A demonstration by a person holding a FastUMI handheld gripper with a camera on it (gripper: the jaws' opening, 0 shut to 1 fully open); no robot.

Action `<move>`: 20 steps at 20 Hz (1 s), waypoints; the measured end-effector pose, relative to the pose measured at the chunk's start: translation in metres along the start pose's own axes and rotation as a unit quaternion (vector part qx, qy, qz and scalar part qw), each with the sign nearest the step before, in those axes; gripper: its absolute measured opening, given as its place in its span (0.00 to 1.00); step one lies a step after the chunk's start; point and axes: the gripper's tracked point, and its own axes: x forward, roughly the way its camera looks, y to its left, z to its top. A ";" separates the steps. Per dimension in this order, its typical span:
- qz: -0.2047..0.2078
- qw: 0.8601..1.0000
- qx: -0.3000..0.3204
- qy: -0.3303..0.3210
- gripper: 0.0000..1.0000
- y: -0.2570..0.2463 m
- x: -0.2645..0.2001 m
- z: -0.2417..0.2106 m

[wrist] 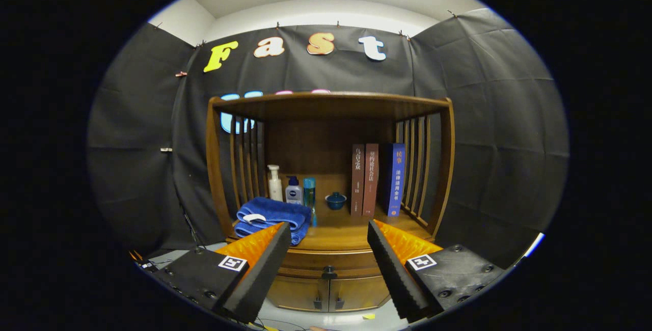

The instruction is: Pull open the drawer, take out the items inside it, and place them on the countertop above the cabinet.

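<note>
Ahead, closed wooden drawer [328,259] between spread hand-held gripper [329,232] fingers.

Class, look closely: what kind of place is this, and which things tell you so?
Probably a staged booth, not a real home: black cloth walls surround a wooden cabinet holding books, toiletry bottles and a folded towel. The open gripper faces its drawer knob.
</note>
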 end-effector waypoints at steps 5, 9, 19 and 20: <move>0.000 0.998 0.005 0.060 0.99 -0.002 0.042 -0.060; -0.006 0.995 0.010 0.094 0.99 -0.006 0.070 -0.100; -0.009 0.982 0.009 0.188 0.99 -0.014 0.125 -0.210; -0.010 0.980 0.006 0.197 0.98 -0.015 0.130 -0.221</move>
